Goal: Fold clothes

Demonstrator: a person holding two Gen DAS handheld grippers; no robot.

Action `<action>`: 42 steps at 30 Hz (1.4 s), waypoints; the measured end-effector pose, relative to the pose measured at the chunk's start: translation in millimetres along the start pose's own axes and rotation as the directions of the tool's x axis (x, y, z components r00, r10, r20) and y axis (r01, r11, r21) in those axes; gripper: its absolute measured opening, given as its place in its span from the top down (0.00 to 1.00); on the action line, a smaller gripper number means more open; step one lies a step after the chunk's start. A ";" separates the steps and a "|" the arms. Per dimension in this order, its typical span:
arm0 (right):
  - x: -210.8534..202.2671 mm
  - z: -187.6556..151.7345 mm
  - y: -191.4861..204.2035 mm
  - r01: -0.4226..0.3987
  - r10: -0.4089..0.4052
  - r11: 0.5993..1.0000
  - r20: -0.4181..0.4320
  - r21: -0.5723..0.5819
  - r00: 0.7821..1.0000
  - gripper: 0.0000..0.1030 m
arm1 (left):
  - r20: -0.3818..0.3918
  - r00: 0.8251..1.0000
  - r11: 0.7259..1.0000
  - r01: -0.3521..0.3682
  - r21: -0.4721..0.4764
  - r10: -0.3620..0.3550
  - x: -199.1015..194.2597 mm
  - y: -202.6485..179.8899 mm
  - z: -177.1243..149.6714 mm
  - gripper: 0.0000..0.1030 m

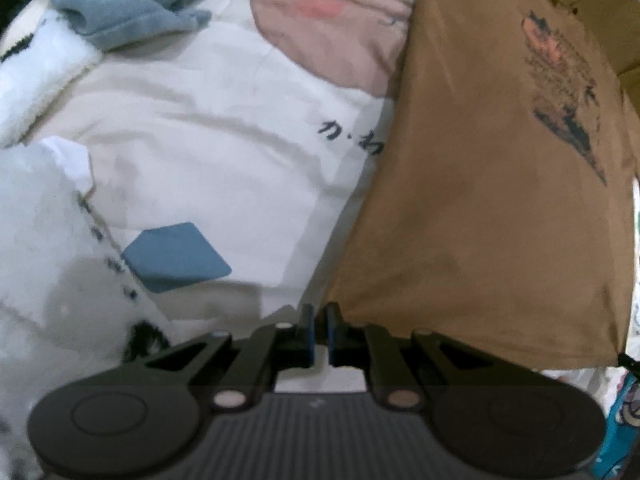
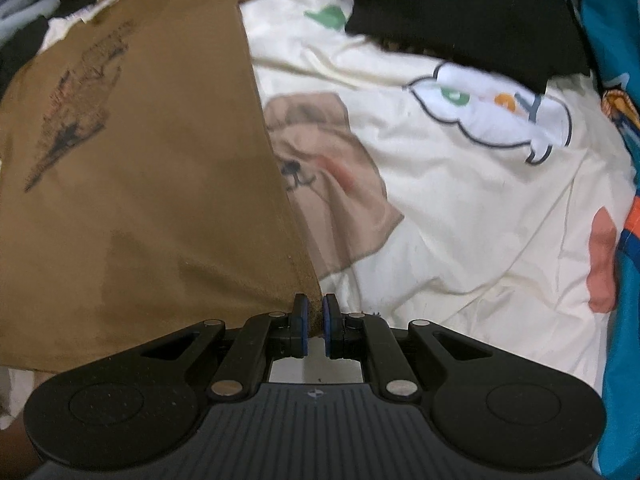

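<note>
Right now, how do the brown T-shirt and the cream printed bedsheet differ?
The brown T-shirt is plain brown with one dark graphic; the cream bedsheet carries scattered cartoon prints. The T-shirt is pinched at two corners, by the left gripper and the right gripper; the bedsheet lies spread out, ungripped. The T-shirt lies over the bedsheet. Both are cloth.

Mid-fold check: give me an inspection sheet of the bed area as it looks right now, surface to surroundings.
Surface: cream printed bedsheet, wrinkled.
Job's things: brown T-shirt, dark chest print, stretched between both grippers.
Clutter: blue-grey garment, white fluffy item, black cloth, teal printed fabric.
Grippers: left gripper shut on a T-shirt corner; right gripper shut on the other corner.
Cables: nothing seen.
Surroundings: too cropped to tell.
</note>
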State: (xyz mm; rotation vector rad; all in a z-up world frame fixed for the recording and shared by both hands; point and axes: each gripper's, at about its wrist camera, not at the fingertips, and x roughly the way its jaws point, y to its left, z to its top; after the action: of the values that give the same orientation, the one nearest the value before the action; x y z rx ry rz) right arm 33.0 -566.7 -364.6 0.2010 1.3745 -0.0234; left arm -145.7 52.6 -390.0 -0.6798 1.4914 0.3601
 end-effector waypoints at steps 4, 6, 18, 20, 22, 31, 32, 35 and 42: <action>15.2 -1.3 0.5 0.020 -0.020 1.000 -0.029 -0.001 0.999 0.95 | -0.023 0.999 0.999 -0.026 0.026 0.027 11.6 -0.8 4.9 0.95; 22.1 -1.7 2.0 0.031 -0.031 0.999 -0.044 -0.006 0.999 0.95 | -0.033 0.999 0.999 -0.036 0.034 0.037 16.3 -0.8 8.0 0.95; 14.6 -2.3 -8.2 0.002 -0.003 0.999 0.021 0.040 1.000 0.87 | -0.007 0.999 0.999 -0.032 0.037 0.032 10.9 -1.2 20.9 0.67; 2.3 0.7 -10.8 -0.027 0.024 0.998 0.054 0.058 0.998 0.87 | 0.013 1.000 0.999 -0.018 0.029 0.017 0.8 -1.4 23.6 0.65; -11.0 4.1 -10.1 -0.054 0.049 0.997 0.084 0.056 0.995 0.83 | 0.030 1.000 1.000 -0.002 0.023 0.001 -8.7 -2.8 26.4 0.61; -75.9 45.4 5.8 -0.110 0.112 0.994 0.214 -0.023 0.970 0.61 | 0.093 0.995 0.998 0.038 0.045 -0.042 -52.8 -18.2 38.2 0.58; -81.3 51.9 7.9 -0.101 0.105 0.994 0.220 -0.028 0.970 0.61 | 0.101 0.994 0.998 0.039 0.045 -0.044 -57.4 -22.8 40.2 0.57; -102.7 69.8 15.4 -0.100 0.109 0.994 0.250 -0.048 0.962 0.61 | 0.126 0.991 0.998 0.043 0.043 -0.048 -72.7 -24.8 47.1 0.54; -161.5 113.0 52.0 -0.096 0.143 0.981 0.300 -0.166 0.943 0.59 | 0.195 0.980 0.997 0.013 0.082 -0.029 -115.5 -32.1 69.8 0.53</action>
State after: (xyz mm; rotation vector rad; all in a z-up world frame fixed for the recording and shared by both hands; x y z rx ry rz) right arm 117.8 -549.4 -180.0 0.1474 1.0417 0.1448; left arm -79.8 92.2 -274.6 -0.5788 1.3036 0.3389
